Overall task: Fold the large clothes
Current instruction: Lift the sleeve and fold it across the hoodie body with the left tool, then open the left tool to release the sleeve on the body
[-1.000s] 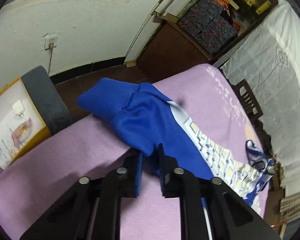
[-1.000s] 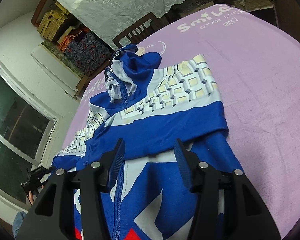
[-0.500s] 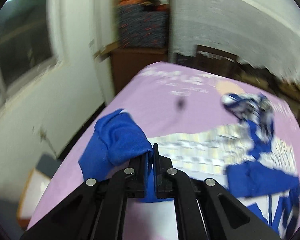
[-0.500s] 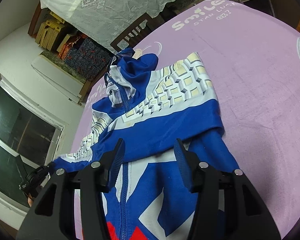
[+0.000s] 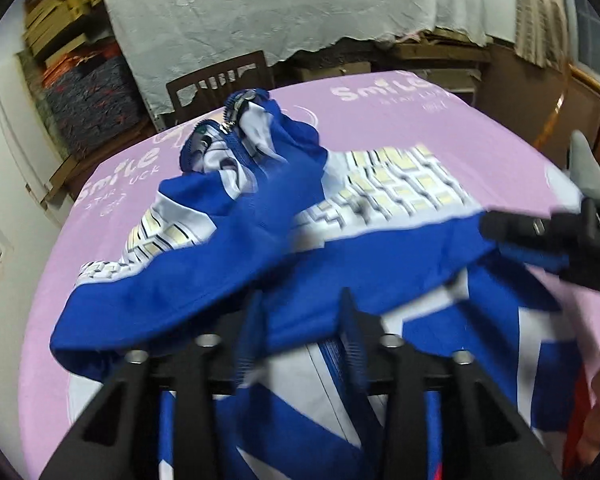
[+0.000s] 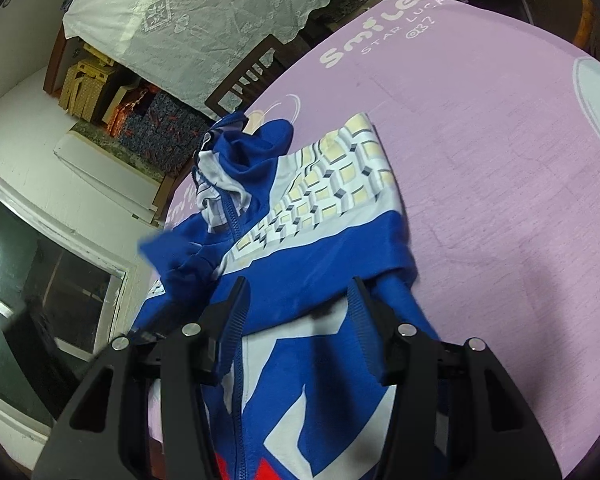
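A blue and white zip jacket (image 5: 284, 248) with a cream block pattern lies on a purple table cover (image 5: 440, 128). Both its sleeves are folded across the chest. My left gripper (image 5: 300, 316) is open just above the left sleeve's blue cuff end, which lies loose between the fingers. My right gripper (image 6: 296, 304) is open over the jacket (image 6: 312, 256) near the folded right sleeve and holds nothing. The right gripper also shows at the right edge of the left wrist view (image 5: 548, 236). The collar (image 6: 228, 152) is bunched at the far end.
A dark wooden chair (image 5: 220, 80) stands behind the table under a white lace cloth (image 5: 300, 8). Stacked boxes and patterned fabric (image 5: 84, 96) fill shelves at the left. A window (image 6: 28, 280) is on the left wall. The purple cover (image 6: 500, 160) lies bare to the jacket's right.
My left gripper carried the left sleeve from the table's left edge across onto the jacket's chest, then opened and let it go. My right gripper stayed open, moving little.
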The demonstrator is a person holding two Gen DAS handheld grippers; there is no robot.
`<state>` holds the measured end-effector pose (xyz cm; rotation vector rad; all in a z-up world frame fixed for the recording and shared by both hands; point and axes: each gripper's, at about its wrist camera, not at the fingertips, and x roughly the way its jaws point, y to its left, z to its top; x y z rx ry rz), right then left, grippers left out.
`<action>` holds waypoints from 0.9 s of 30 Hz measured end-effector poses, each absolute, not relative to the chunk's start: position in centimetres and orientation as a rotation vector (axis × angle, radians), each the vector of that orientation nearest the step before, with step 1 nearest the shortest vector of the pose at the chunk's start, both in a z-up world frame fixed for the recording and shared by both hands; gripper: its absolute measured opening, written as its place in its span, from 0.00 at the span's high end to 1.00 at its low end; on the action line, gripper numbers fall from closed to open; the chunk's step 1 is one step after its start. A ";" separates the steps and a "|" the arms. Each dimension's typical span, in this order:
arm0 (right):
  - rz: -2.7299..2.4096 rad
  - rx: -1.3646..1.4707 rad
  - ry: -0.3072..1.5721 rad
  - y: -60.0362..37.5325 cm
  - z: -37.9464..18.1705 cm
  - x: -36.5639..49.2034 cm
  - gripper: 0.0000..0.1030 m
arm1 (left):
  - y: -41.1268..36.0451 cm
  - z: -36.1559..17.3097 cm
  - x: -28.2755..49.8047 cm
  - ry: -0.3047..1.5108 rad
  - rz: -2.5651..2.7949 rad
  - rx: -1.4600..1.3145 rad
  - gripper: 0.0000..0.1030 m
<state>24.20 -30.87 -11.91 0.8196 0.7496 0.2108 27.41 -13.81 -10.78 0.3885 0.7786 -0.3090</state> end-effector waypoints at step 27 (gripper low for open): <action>0.316 0.615 0.914 -21.8 -11.2 32.5 0.51 | 3.6 -13.0 30.7 0.863 -0.010 0.215 0.16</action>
